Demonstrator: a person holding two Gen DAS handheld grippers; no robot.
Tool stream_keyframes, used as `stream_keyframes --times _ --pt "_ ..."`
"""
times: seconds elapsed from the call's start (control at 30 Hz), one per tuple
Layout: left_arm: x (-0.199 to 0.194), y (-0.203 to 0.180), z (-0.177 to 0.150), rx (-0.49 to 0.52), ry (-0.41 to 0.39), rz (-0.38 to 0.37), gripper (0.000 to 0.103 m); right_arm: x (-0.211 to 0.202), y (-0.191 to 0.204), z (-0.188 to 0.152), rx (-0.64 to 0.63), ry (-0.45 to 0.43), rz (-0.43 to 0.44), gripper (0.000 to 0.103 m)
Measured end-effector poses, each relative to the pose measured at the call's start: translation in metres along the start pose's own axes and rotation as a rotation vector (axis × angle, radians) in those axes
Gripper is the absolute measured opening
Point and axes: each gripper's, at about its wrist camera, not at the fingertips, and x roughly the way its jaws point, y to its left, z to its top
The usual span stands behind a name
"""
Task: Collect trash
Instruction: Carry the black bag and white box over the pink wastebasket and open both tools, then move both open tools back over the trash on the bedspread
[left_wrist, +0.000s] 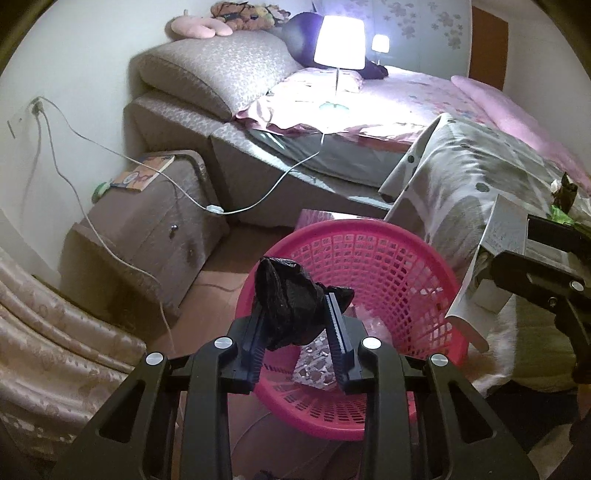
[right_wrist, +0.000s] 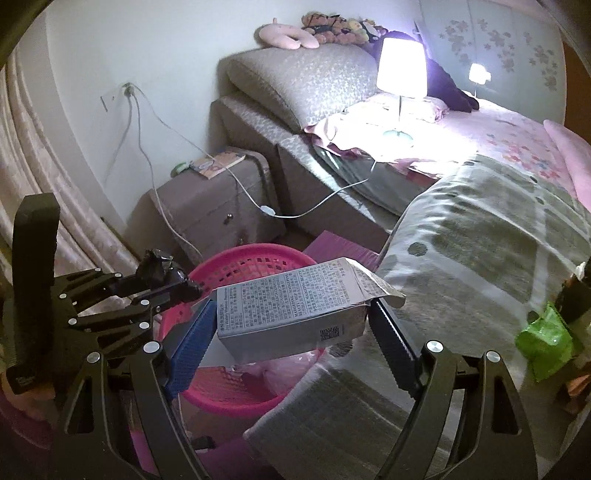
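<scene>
A crumpled black bag (left_wrist: 290, 306) was pinched in the left tongs (left_wrist: 295, 317), held right above the pink basket (left_wrist: 436, 295), which sat on the floor beside the bed (left_wrist: 369, 110). A grey carton (right_wrist: 291, 314) was clamped in the right tongs (right_wrist: 291, 332), just over the basket's bed-side rim. Some clear wrap and a patterned scrap were already inside the basket. A green wrapper (right_wrist: 546, 339) was left on the bed, well off from the basket.

Lit table lamp (left_wrist: 339, 37) standing on a bed (left_wrist: 424, 96), grey padded headboard (left_wrist: 218, 70), pink neck pillow (left_wrist: 197, 27) and plush toys (left_wrist: 243, 14) on top, bedside cabinet (left_wrist: 147, 229) with a book (left_wrist: 144, 173), white cord (left_wrist: 110, 155) from wall socket (left_wrist: 36, 108).
</scene>
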Motion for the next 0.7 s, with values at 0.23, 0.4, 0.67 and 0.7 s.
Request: stream_keyframes --times 0.23,0.4,0.67,0.7 --pt "0.0 -0.001 0.0 0.008 -0.006 0.023 0.05 0.002 -0.003 -0.001 0.017 0.004 0.009 0.085" --pt "-0.002 0.003 0.001 -0.013 -0.015 0.03 0.061 -0.002 -0.005 -0.001 0.03 -0.008 0.018 0.086" --pt "-0.007 0.002 0.001 -0.022 -0.044 0.043 0.074 -0.016 -0.009 -0.009 0.052 -0.034 0.015 0.086" --pt "-0.008 0.001 0.001 -0.018 -0.051 0.041 0.075 -0.018 -0.011 -0.01 0.058 -0.037 0.011 0.086"
